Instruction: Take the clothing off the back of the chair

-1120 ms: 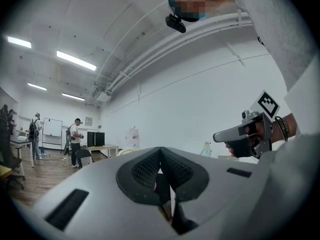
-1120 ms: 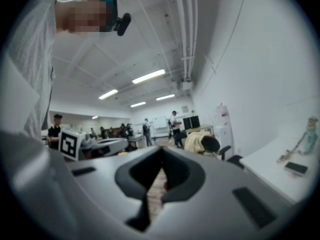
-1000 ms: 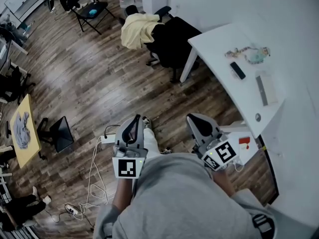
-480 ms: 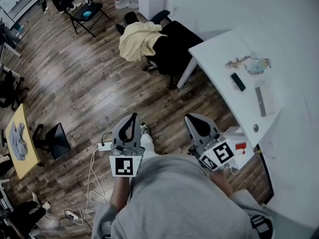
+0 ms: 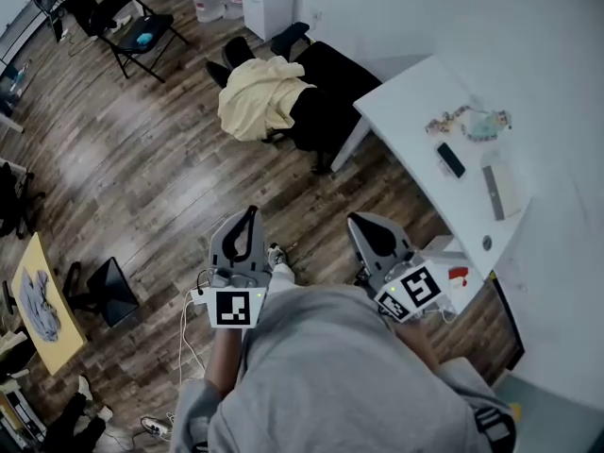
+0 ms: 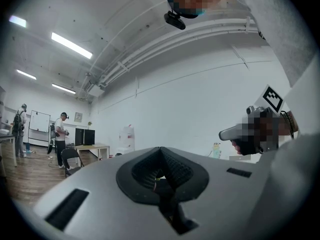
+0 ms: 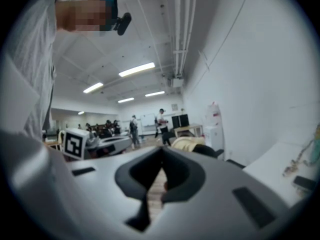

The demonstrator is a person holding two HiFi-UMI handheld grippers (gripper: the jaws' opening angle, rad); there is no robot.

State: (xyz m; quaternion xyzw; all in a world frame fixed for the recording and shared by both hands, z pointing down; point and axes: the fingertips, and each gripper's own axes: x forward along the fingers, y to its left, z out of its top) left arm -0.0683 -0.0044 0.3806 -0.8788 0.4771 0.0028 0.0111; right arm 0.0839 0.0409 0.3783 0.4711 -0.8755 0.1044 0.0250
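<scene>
Clothing (image 5: 253, 102), a pale yellow garment, hung bunched over the back of a black chair (image 5: 330, 74) at the far side of the wood floor, just left of the white desk (image 5: 406, 102). Its heap ran roughly from far right to near left, spilling down the chair's left side. It lay well apart from both grippers, almost straight ahead of the left gripper (image 5: 248, 220) and ahead and to the left of the right gripper (image 5: 370, 229), so the left one looked the nearer. Both grippers were held close to the person's body, side by side, pointing forward about level. The left gripper's fingers were pressed together on nothing. The right gripper's fingers met at their tips too, with only a sliver of floor showing behind them, and held nothing.
</scene>
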